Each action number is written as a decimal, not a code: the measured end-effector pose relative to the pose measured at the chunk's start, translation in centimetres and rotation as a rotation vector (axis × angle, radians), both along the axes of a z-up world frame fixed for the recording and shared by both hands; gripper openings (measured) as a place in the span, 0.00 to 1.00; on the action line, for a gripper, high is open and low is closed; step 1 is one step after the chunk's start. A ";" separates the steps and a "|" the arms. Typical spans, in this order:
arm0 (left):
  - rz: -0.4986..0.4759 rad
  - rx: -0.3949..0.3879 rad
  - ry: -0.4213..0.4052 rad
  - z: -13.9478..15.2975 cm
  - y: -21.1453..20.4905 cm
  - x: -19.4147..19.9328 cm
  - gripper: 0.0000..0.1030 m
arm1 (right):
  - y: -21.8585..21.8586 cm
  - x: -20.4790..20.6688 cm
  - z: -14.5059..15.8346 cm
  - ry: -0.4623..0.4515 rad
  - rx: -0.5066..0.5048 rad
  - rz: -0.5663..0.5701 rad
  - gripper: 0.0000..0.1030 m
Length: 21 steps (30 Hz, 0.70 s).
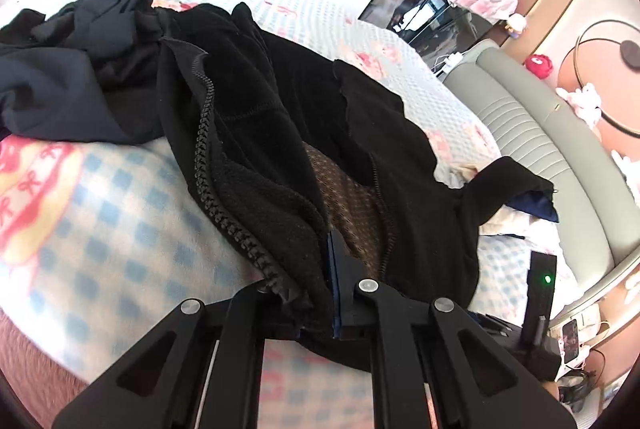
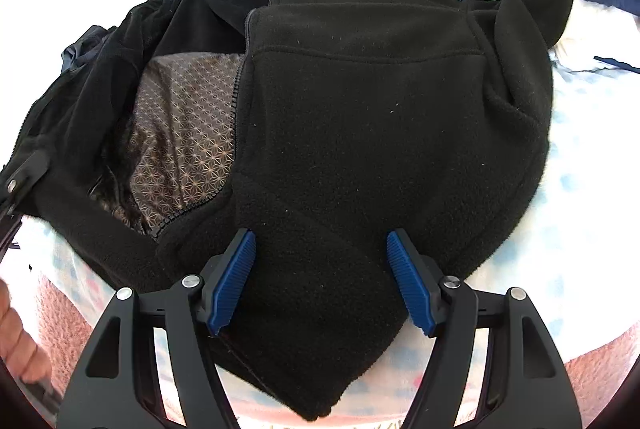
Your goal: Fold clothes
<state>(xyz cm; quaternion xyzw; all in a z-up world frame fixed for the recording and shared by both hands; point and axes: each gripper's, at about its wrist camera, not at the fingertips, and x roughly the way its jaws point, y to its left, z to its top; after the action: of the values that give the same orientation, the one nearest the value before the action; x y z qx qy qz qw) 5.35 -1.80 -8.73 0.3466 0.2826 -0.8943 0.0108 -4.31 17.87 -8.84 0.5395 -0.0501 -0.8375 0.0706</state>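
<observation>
A black fleece zip jacket [image 1: 280, 101] lies spread on the bed, its front open over a brown patterned lining [image 2: 184, 133]. My left gripper [image 1: 326, 261] is shut on the jacket's near zipper edge; one blue pad [image 1: 335, 269] shows, and fleece hides the other. In the right wrist view the left gripper's black body [image 2: 16, 181] sits at the jacket's left edge. My right gripper [image 2: 321, 235] stands open over the other front panel [image 2: 360, 129]. Its lower corner [image 2: 320, 369] lies between the blue pads [image 2: 234, 281], which stand apart from the fleece.
A heap of dark navy clothes [image 1: 72, 69] lies behind the jacket on the blue-checked bedcover [image 1: 120, 209]. A padded grey headboard [image 1: 540, 133] runs along the right. A black device with a green light [image 1: 542, 281] stands near the bed's edge. A hand [image 2: 16, 329] shows at lower left.
</observation>
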 end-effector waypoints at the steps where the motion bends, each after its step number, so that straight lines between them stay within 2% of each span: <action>1: 0.008 -0.006 -0.007 -0.2 0.0 0.4 0.10 | 0.1 0.1 0.5 0.009 -0.008 -0.002 0.68; 4: 0.042 -0.012 -0.069 -2.2 -0.6 0.9 0.10 | 0.1 0.4 1.5 0.049 -0.020 -0.004 0.68; 7: 0.063 0.084 -0.197 -6.6 -2.5 0.5 0.10 | -0.6 -0.2 0.4 0.008 0.028 0.009 0.68; 8: 0.067 0.119 -0.209 -7.2 -3.1 0.5 0.15 | -1.0 -0.9 -0.3 -0.023 0.042 0.018 0.68; 10: 0.073 0.190 -0.194 -7.3 -4.2 0.7 0.23 | -1.0 -0.5 -0.8 -0.023 0.056 0.030 0.68; 11: 0.082 0.205 -0.186 -7.2 -4.8 0.8 0.38 | -0.9 -0.3 -0.5 -0.015 0.054 0.033 0.68; 12: 0.089 0.193 -0.181 -6.9 -5.2 0.8 0.44 | -0.8 -0.2 -0.1 -0.007 0.046 0.032 0.68; 16: 0.087 0.109 -0.156 -5.1 -6.1 0.4 0.40 | 0.3 -0.1 1.6 0.035 0.001 -0.006 0.68; 18: 0.077 0.043 -0.136 -4.1 -5.6 0.1 0.17 | 0.1 -0.7 0.8 0.001 0.027 0.000 0.68; 21: 0.060 -0.104 -0.107 -2.3 -3.8 -0.6 0.12 | 0.0 -1.1 -0.3 -0.033 0.063 0.021 0.68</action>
<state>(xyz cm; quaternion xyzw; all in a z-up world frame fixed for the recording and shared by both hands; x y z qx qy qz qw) 4.78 -5.60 -11.05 0.3844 0.2451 -0.8872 0.0706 -5.39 17.83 -9.11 0.5556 -0.0193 -0.8289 0.0616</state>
